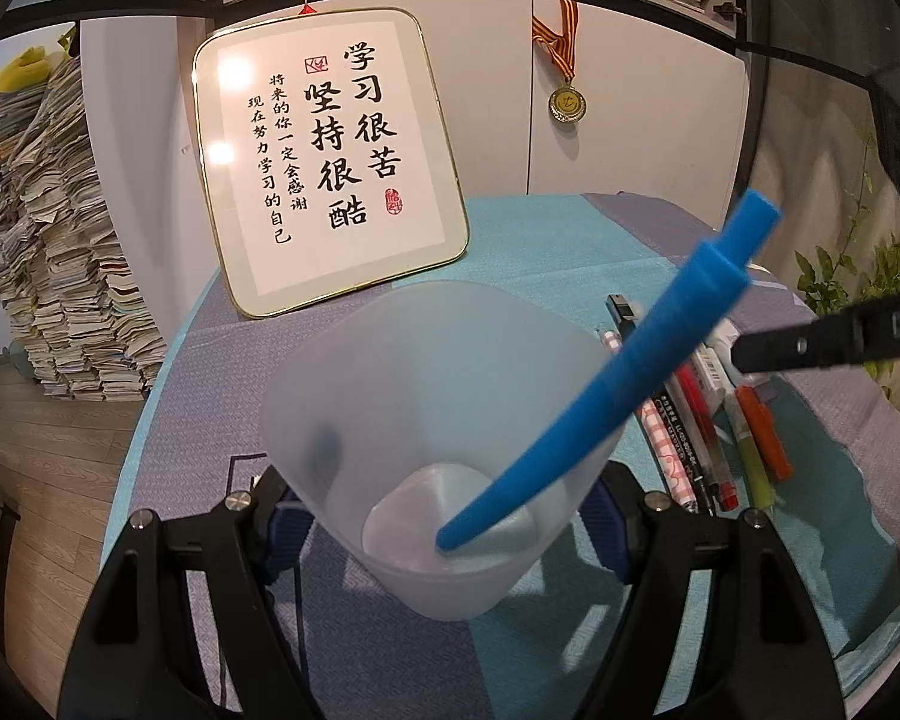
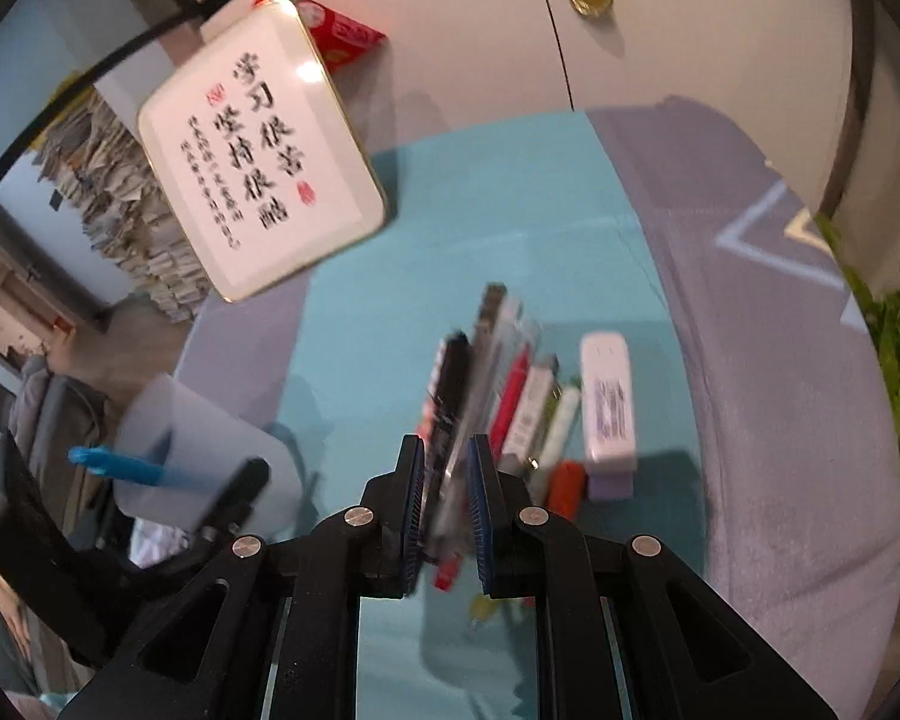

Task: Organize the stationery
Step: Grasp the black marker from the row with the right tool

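Cup point(image 1: 426, 420) sits clamped between my left jaws point(image 1: 444, 516), tipped toward the camera so I look down into it; one blue pen point(image 1: 606, 396) already leans inside, tip at the bottom, tail over the rim. My right jaws point(image 2: 444, 504) hang over the row of pens point(image 2: 498, 384) lying side by side on the desk point(image 2: 390, 240); they stand partly spread, straddling the left end of the row, around what looks like the black pen point(image 2: 453, 378); the view is blurred, so I cannot tell whether the pads touch it yet, and I would not call it gripped.

As I judge it, the step is picking the next pen for the cup; most of the job remains, since a red pen point(image 2: 510, 396), a green one point(image 2: 555, 420), an orange one point(image 2: 567, 483) and a white eraser-like block point(image 2: 609, 396) lie beside it. To do it well I should centre the pads on one barrel only, near its middle, so its neighbours, lying tight against it, are not dragged along; close squarely across it, lift straight up, then carry it over. Meanwhile I should keep the cup steady and mouth-up on the left; the blue pen leans across the opening, so the next one ought to go in on the free side.
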The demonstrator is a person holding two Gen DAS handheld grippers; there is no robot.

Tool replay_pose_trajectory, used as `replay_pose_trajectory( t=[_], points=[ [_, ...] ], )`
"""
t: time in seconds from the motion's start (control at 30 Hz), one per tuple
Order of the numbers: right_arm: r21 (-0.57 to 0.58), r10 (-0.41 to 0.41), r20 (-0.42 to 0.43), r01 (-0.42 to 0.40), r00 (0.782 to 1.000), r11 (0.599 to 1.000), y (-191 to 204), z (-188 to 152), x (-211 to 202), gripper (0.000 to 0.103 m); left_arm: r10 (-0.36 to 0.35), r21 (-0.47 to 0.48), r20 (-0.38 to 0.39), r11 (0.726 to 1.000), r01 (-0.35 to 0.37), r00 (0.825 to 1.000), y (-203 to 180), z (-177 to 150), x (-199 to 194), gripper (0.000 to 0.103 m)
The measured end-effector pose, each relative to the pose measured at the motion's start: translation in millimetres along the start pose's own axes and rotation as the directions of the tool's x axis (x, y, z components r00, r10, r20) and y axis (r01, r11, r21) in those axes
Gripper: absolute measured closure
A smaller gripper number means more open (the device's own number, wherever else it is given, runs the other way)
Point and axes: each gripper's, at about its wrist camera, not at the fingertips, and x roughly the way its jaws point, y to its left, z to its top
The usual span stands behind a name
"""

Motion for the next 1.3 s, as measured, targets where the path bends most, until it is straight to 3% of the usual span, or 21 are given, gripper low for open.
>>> replay_pose_trajectory(
  t=[0.23, 0.4, 0.6, 0.73, 0.87, 1.03, 1.3],
  points=[
    [-0.033, -0.001, -0.004, 0.000, 1.000, 0.999, 6.7, 6.9, 12.8, 0.089, 0.001, -0.002, -0.002, 1.000, -0.001, 1.000, 1.4, 0.0, -0.3, 0.029],
    [-0.096, -0.115, 0.021, 0.117, 0.993, 0.989, 19.5, 17.9, 34.9, 0.089, 0.001, -0.002, -0.002, 1.000, -0.001, 1.000, 1.2, 0.0, -0.2, 0.029],
    [-0.111, -0.142, -0.009, 0.140, 0.990, 0.984, 18.9, 25.3, 54.8, 0.089, 0.001, -0.002, -0.002, 1.000, -0.001, 1.000, 1.2, 0.0, -0.4, 0.029],
    [-0.090, -0.102, -0.050, 0.098, 0.993, 0.991, 15.2, 30.4, 68.2, 0.089, 0.001, -0.002, -0.003, 1.000, -0.001, 1.000, 1.3, 0.1, -0.3, 0.029],
    [-0.094, -0.086, -0.034, 0.082, 0.996, 0.992, 15.8, 33.8, 70.8, 0.090, -0.001, -0.004, -0.006, 1.000, 0.001, 1.000, 2.6, -0.7, -0.4, 0.029],
    [-0.089, -0.024, 0.006, 0.024, 1.000, 0.996, 18.2, 29.8, 49.0, 0.091, -0.001, -0.006, -0.014, 1.000, 0.001, 1.000, 2.5, -1.9, 2.1, 0.029],
    [-0.108, 0.045, 0.193, -0.024, 0.980, 0.994, 32.8, 25.3, -31.3, 0.091, 0.003, -0.005, -0.013, 1.000, -0.003, 1.000, 2.0, -1.9, 1.2, 0.029]
  ],
)
